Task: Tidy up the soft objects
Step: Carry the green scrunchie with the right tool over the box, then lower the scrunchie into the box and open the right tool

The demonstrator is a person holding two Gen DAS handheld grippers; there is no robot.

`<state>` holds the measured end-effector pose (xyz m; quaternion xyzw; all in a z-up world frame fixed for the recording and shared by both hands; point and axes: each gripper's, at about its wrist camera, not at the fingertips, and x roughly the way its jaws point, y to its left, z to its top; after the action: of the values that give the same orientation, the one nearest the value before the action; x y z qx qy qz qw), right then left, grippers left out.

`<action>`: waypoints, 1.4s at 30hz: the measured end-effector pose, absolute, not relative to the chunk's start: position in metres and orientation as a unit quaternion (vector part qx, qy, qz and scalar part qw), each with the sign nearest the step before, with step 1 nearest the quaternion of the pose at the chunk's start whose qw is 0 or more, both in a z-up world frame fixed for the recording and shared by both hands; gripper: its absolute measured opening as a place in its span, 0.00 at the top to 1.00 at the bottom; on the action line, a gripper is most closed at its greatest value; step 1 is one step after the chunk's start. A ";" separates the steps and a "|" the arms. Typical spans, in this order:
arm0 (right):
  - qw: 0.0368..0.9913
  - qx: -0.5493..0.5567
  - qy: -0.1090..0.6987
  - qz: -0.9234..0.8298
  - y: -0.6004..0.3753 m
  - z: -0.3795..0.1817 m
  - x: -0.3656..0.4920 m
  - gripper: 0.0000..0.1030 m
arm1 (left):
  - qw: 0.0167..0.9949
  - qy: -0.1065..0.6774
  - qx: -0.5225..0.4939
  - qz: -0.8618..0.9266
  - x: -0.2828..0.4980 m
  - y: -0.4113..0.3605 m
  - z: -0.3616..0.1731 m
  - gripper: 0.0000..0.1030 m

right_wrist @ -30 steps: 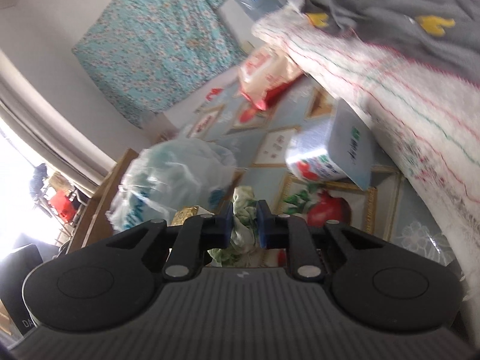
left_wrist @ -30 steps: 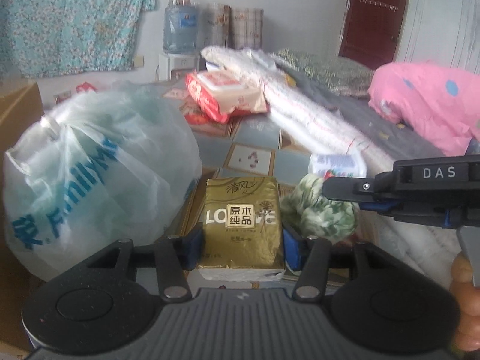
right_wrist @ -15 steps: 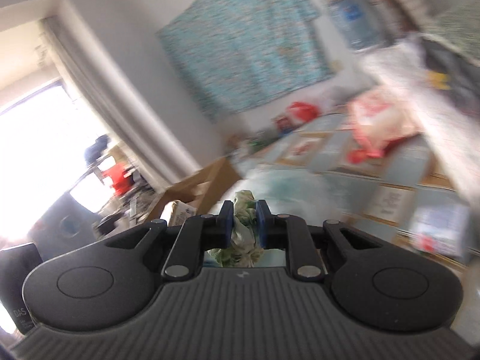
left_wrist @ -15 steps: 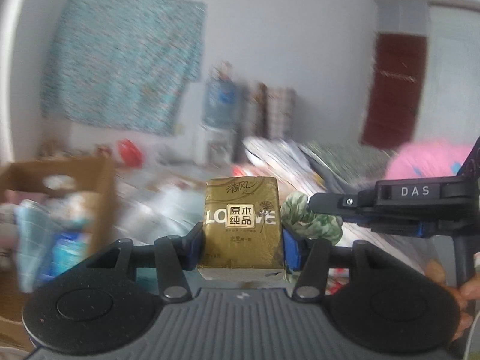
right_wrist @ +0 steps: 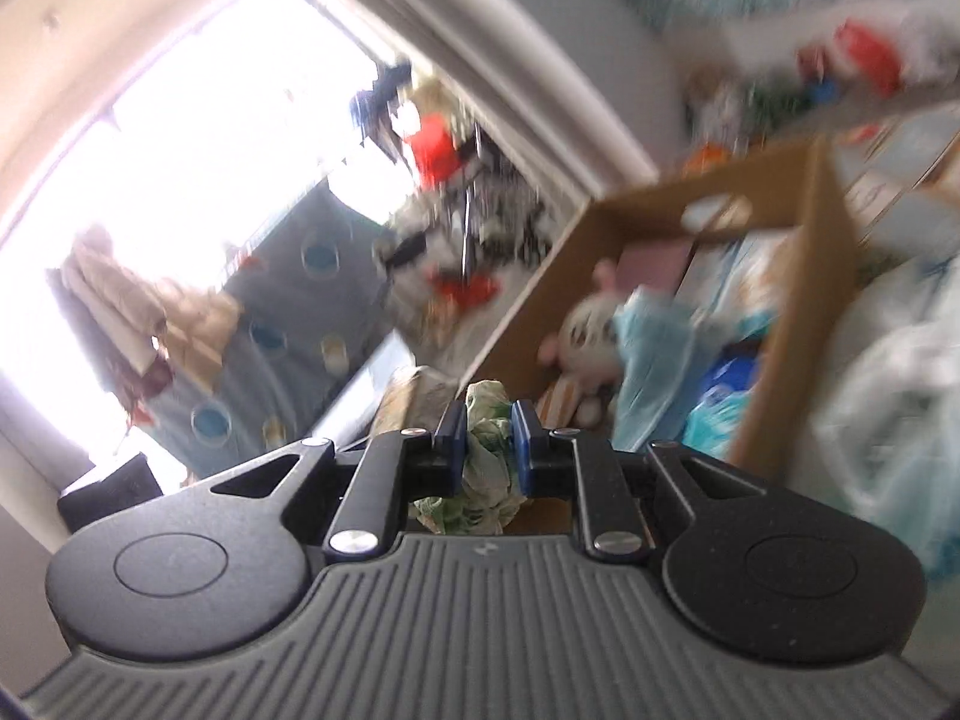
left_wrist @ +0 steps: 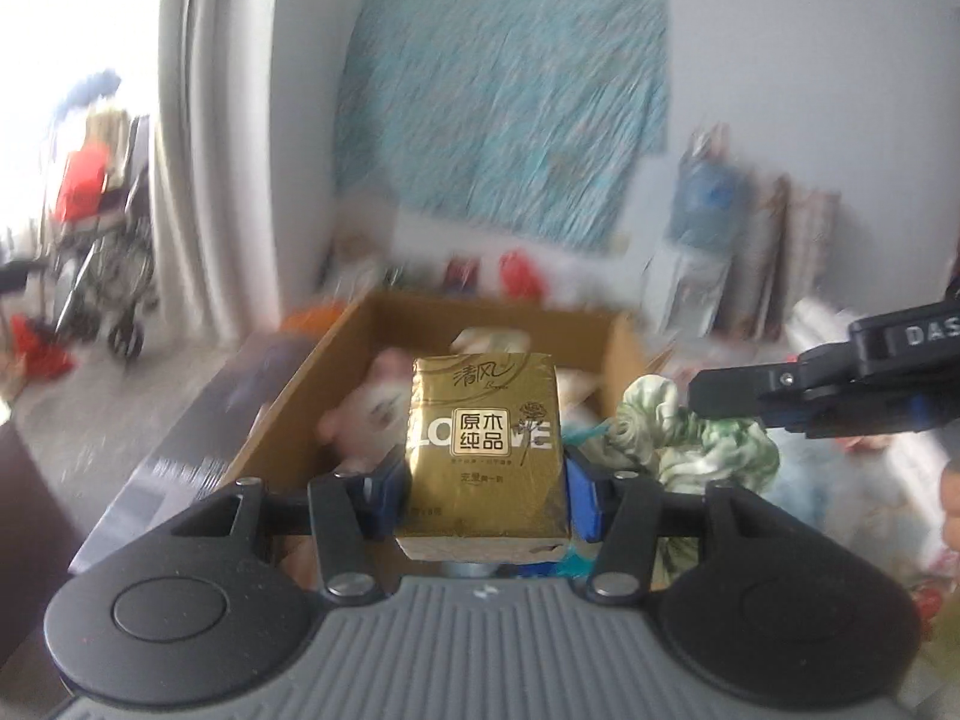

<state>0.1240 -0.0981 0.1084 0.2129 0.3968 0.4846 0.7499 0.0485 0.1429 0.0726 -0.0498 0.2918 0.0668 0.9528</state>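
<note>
Gripping a gold tissue pack across its sides, the left gripper holds it before the cardboard box, while the right gripper pinches a crumpled green-white cloth, both seemingly light and squashy.

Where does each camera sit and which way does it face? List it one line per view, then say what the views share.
Left wrist: rides the left hand-held gripper, looking along its fingers at the gold tissue pack it clamps and the cardboard box beyond; the right hand-held gripper enters from the right.
Right wrist: rides the right hand-held gripper, tilted, facing the green-white cloth it pinches, the box and a bright window.
Shared: box, cloth.
</note>
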 end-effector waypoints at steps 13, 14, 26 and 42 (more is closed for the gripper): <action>0.725 0.126 0.500 0.457 0.000 0.065 0.157 0.85 | 0.892 0.435 -0.103 0.068 0.094 0.213 0.015 0.47; 0.723 0.125 0.504 0.456 0.002 0.062 0.159 0.85 | 0.890 0.440 -0.100 0.070 0.096 0.215 0.013 0.47; 0.708 0.126 0.531 0.448 0.012 0.038 0.168 0.85 | 0.879 0.451 -0.129 0.086 0.105 0.236 -0.001 0.45; 0.699 0.045 0.559 0.443 0.019 0.036 0.159 0.51 | 0.923 0.354 -0.098 0.110 0.073 0.221 0.045 0.20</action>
<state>0.1591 0.0190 0.0357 0.0453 0.5594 0.4428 0.6992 0.0731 0.2210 0.0446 -0.0981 0.3544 0.1098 0.9234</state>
